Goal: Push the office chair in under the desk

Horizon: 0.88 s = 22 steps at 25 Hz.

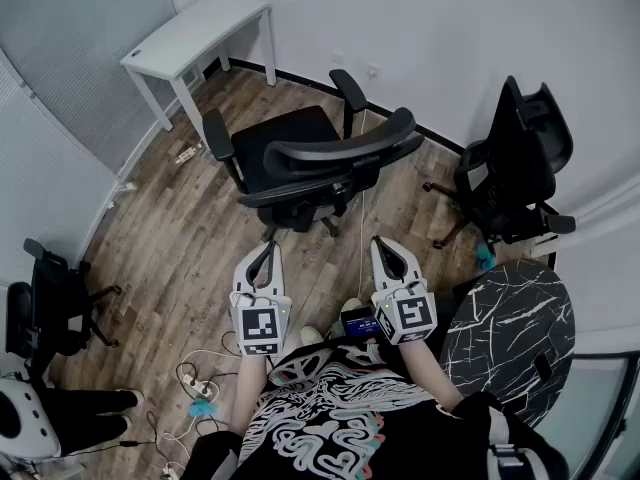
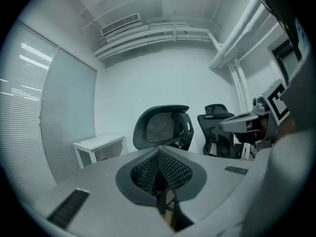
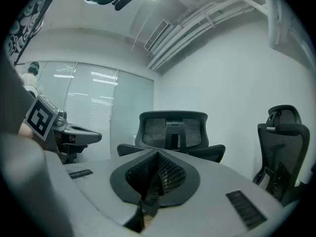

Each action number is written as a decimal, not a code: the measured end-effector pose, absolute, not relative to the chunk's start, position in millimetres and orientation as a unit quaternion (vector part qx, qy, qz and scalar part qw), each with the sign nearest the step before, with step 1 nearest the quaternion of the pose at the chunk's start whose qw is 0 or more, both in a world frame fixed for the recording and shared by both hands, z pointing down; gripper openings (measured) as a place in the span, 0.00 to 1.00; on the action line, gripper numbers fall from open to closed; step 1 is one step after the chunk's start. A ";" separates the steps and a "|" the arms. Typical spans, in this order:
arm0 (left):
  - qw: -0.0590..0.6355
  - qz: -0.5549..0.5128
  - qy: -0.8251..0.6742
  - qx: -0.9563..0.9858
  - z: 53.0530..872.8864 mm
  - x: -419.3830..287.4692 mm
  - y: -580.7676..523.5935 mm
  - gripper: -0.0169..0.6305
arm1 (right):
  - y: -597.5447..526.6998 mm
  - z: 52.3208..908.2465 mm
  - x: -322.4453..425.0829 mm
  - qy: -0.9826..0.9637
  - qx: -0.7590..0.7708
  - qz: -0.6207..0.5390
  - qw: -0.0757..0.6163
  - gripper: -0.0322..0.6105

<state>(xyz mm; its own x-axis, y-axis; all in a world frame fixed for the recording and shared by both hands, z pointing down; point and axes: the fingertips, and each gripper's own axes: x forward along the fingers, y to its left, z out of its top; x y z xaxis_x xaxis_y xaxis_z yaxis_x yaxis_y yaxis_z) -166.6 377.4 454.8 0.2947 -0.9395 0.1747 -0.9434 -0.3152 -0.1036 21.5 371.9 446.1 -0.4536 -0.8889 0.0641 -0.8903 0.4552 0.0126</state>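
Observation:
The black office chair (image 1: 300, 158) stands mid-room on the wood floor, its mesh backrest (image 1: 340, 153) turned toward me and its seat facing the white desk (image 1: 195, 38) at the far left wall. My left gripper (image 1: 271, 250) and right gripper (image 1: 384, 245) are held side by side just short of the backrest, not touching it. Both are shut with nothing between the jaws. The left gripper view has its gripper (image 2: 159, 169) aimed at the backrest (image 2: 160, 127), with the desk (image 2: 98, 144) to the left. The right gripper (image 3: 158, 174) faces the chair (image 3: 173, 132) squarely.
A second black chair (image 1: 515, 168) stands at the right wall beside a round marble table (image 1: 510, 328). A third chair (image 1: 45, 308) sits at the left edge. Cables and a power strip (image 1: 200, 388) lie on the floor near my feet.

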 end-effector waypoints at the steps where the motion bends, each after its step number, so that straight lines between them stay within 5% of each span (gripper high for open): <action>1: 0.010 0.101 -0.585 0.805 454.6 -166.4 379.4 0.07 | 373.4 446.1 21.7 -0.853 0.522 0.011 0.030 0.09; 22: -0.014 0.083 -0.569 0.818 441.4 -146.4 383.6 0.07 | 386.9 452.0 43.3 -0.835 0.550 0.011 0.037 0.09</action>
